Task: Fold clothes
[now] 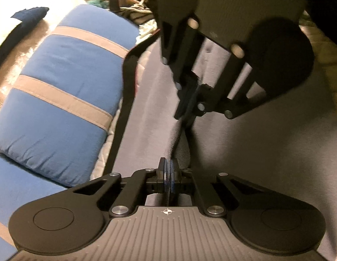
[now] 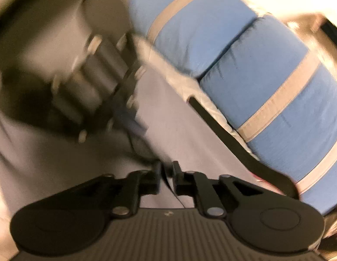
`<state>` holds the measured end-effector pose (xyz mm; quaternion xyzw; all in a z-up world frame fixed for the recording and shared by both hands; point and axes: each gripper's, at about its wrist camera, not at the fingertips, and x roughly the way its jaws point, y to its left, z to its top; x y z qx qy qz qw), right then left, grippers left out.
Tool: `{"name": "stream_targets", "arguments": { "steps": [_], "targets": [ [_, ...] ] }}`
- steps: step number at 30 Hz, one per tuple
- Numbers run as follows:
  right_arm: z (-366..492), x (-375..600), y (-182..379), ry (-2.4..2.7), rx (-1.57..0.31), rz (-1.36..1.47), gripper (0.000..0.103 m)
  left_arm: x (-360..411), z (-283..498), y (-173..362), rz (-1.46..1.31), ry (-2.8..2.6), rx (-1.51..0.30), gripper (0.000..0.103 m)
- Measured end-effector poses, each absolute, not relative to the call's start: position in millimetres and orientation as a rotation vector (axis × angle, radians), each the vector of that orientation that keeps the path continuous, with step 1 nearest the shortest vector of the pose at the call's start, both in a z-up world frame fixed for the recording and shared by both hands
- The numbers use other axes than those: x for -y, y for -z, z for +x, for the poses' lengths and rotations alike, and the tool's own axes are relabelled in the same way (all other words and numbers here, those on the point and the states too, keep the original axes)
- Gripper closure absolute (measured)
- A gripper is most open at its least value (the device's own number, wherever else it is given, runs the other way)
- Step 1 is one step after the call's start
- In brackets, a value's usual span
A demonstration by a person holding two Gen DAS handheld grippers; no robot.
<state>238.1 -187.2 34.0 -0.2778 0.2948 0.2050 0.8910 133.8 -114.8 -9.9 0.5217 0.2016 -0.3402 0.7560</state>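
One grey garment (image 1: 159, 100) with a black edge strip is spread out right beside the blue striped pillows (image 1: 66, 82). Its raised fold is pinched tight by the left gripper (image 1: 168, 174). The right gripper (image 2: 166, 174) is seen partly parted over the cloth, nothing clamped.

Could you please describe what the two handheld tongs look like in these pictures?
Both the left tongs and the right tongs are matte black linkages with silver rivets, round black discs on either side and a ribbed grey base. The left pads show blue edging.
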Motion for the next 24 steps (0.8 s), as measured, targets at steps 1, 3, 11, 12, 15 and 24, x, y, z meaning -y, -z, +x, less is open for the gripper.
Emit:
{"name": "stream_targets", "arguments": {
  "steps": [1,3,11,12,15,24],
  "targets": [
    [239,196,-43,-0.436,-0.598,-0.5,0.056,115,132,10,1.138,0.749,-0.449,0.1],
    [241,212,-57,-0.429,-0.57,-0.365,0.036,114,129,9,1.137,0.764,-0.467,0.1],
    [262,231,-60,-0.234,-0.569,-0.235,0.03,118,122,0,1.124,0.794,-0.515,0.1],
    [263,230,-58,-0.223,-0.574,-0.24,0.029,121,123,-2,1.124,0.803,-0.522,0.1],
    [268,230,-55,-0.207,-0.58,-0.26,0.029,125,118,0,1.136,0.835,-0.546,0.1],
    [309,208,-37,-0.363,-0.604,-0.357,0.029,126,106,21,1.175,0.895,-0.608,0.1]
  ]
}}
